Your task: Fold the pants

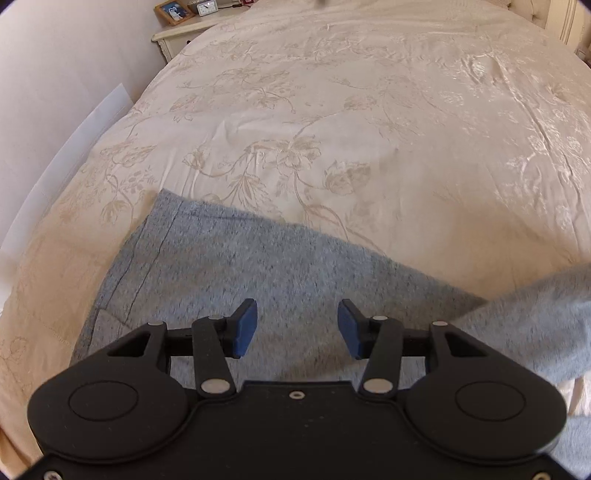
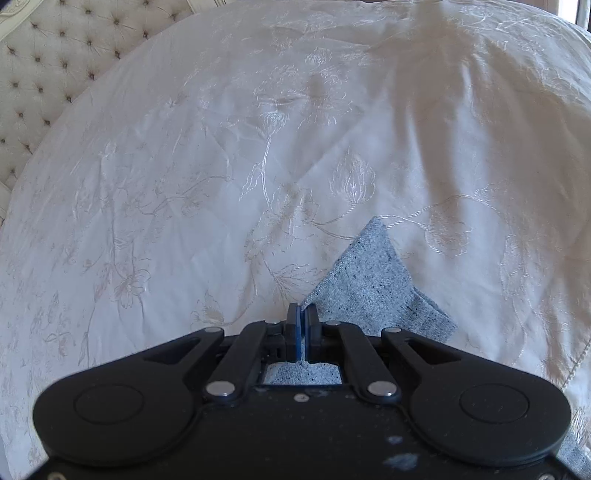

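Grey heathered pants lie spread on the cream floral bedspread. My left gripper is open and empty, hovering just above the grey fabric, blue pads wide apart. A lifted part of the pants crosses the lower right of the left wrist view. My right gripper is shut on an edge of the pants, which hangs out to the right of the jaws above the bedspread.
A cream nightstand with a photo frame and a small clock stands at the far left corner. A white wall runs along the bed's left side. A tufted headboard is at the far left in the right wrist view.
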Tool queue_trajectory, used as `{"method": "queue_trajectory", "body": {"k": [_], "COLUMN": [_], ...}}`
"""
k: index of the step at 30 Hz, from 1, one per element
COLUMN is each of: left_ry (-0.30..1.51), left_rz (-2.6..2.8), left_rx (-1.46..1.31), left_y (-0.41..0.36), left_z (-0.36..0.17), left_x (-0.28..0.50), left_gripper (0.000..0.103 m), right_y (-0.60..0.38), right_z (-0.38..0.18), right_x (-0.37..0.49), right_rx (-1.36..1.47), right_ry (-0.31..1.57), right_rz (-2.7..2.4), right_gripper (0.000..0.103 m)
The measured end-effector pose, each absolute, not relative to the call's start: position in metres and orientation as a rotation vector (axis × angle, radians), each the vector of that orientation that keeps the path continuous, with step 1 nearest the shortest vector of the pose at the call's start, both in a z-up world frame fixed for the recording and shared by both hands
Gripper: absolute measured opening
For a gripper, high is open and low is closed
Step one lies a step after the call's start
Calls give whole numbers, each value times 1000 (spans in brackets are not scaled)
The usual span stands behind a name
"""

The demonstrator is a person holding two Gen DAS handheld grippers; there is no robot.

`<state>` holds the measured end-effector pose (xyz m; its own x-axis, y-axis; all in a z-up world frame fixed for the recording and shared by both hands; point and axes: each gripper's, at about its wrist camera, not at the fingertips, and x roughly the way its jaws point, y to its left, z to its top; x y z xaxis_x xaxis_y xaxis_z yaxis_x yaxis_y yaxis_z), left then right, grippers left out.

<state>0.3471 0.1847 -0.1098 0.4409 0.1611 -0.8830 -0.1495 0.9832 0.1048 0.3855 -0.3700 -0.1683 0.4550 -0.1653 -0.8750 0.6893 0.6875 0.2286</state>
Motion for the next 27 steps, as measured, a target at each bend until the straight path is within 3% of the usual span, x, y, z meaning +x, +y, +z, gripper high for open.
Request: {"method": "queue_trajectory", "body": {"k": [8, 13, 16, 25, 26, 27], "left_ry": [1175, 1340, 1440, 1476, 1476, 1464], "left_rz": [187, 300, 378, 409, 405, 405], "left_rx": [172, 82, 35, 75, 39, -50], "left_y": [189, 203, 213, 213, 215, 222], "left_z": [-149, -187, -211, -225, -226, -223], "left_x": [453, 495, 498, 471, 471, 470], "left_gripper": [57, 60, 61, 64, 54, 26], "right_y": [-361, -362, -361, -364, -365, -364], "right_z": [-167, -169, -171, -174, -175, -176], "right_x": [383, 383, 384, 382, 381, 380], "right_rx": [584, 574, 567, 599, 602, 605], "right_ry": [976, 978, 980, 974, 976, 977], "right_rz": [-525, -509, -510, -509, -510, -511], "right_gripper": [3, 3, 3, 3, 3, 3]}}
